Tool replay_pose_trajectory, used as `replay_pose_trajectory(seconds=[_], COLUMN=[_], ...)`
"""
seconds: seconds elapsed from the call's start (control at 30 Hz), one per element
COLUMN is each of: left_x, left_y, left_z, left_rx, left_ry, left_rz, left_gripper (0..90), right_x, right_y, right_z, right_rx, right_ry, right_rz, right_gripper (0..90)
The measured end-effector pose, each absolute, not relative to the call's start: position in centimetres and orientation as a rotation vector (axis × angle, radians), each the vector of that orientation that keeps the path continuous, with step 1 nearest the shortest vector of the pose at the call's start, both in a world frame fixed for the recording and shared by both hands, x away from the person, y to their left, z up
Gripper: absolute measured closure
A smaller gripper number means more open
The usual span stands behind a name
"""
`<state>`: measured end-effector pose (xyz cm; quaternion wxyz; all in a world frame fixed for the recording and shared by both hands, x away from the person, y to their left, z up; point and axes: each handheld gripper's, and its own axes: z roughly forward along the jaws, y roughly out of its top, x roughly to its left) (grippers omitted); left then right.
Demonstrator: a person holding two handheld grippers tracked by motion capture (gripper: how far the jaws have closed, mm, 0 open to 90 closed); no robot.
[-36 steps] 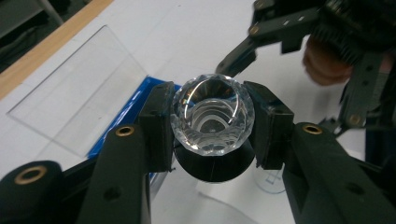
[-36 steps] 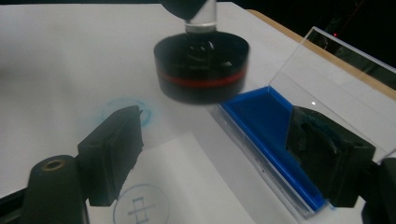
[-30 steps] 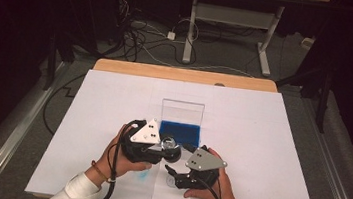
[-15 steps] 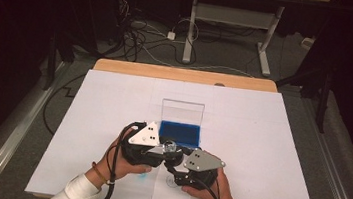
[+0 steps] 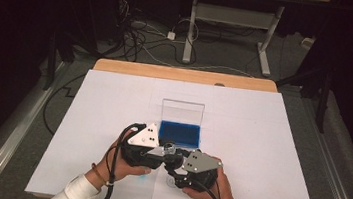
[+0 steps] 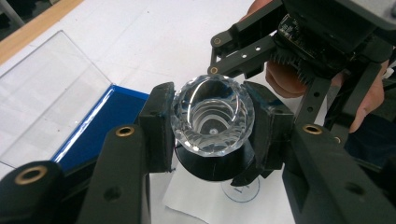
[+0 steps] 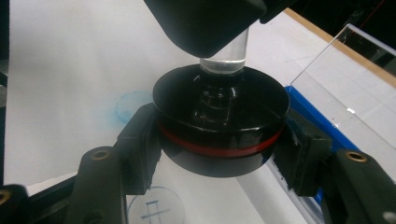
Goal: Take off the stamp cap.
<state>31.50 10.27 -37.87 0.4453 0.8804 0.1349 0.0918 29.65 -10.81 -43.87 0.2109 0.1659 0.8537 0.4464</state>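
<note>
Two pieces are sitting between my jaws above the white paper-covered counter. My left gripper is clamping the clear faceted glass knob by its sides, while my right gripper is gripping the round black cap with a red band just beneath it, near the blue-lined clear box.

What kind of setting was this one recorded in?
Probably a lab or workshop recording station: a paper-covered table with drawn marks, loose cables on the floor, and a desk frame behind.
</note>
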Motion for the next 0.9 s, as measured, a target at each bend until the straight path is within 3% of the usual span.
replay_pose_trajectory(seconds=[0.33, 0.53, 0.9], left_x=[31.6, 31.4, 31.3], left_y=[10.4, 11.2, 12.3], left_z=[-37.8, -37.1, -36.6], left_rx=[2.150, 2.143, 2.137], left_ry=[0.329, 0.337, 0.352], left_rz=[0.198, 0.277, 0.310], left_gripper=[54.8, 54.8, 54.8], right_x=[29.7, 28.6, 29.5], right_y=[-10.9, -9.4, -12.4], right_z=[-43.6, -44.2, -44.5], right_rx=[0.449, 0.331, 0.455], right_ry=[2.411, 2.469, 2.437], right_rz=[1.238, 1.182, 1.126], right_gripper=[38.9, 38.9, 38.7])
